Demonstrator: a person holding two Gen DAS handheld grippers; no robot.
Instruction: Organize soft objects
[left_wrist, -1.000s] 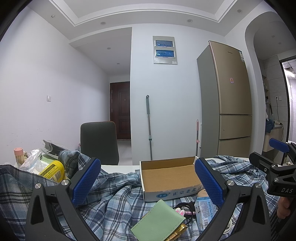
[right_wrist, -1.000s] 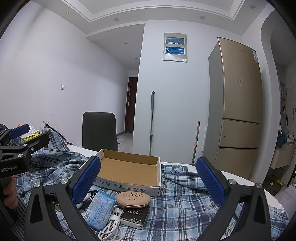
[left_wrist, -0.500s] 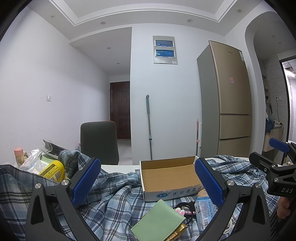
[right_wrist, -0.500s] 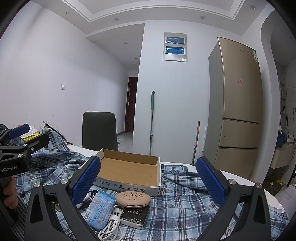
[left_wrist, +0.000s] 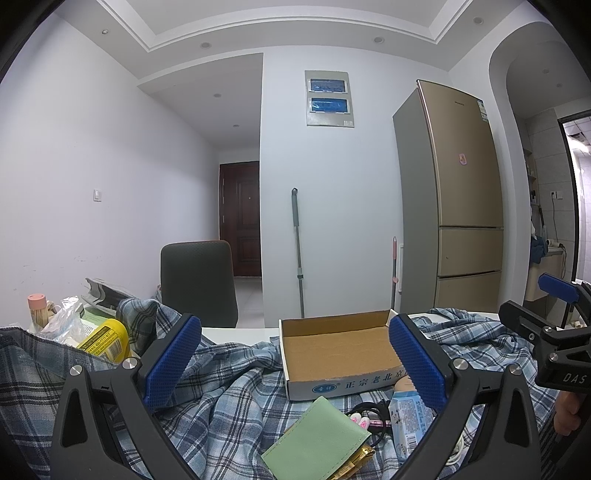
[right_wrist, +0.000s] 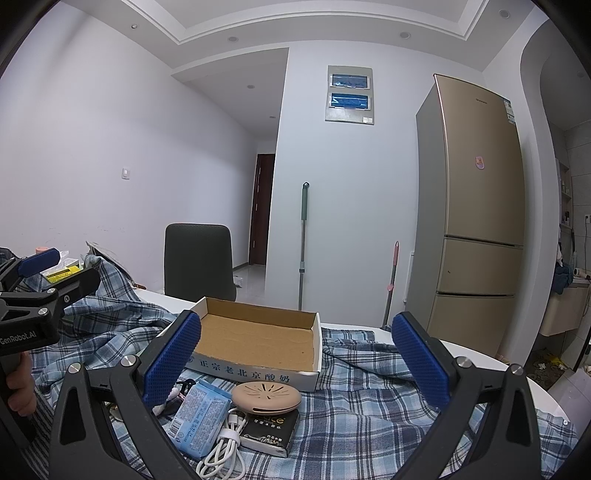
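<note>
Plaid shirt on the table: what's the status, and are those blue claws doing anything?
Both grippers, left and right, open, holding nothing. Plaid shirt spread out, ungrasped. Cardboard box, tissue pack, cable lying on it.

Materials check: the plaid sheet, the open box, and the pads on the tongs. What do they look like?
Plaid sheet: woven fabric, matte; it creases and bunches softly.
Open box: corrugated cardboard by the look, raw brown inside, white printed outer wall.
Pads on the left tongs: blue, knobbly texture, probably rubber or a soft plastic; the black arms look like rigid plastic, though that is uncertain.
</note>
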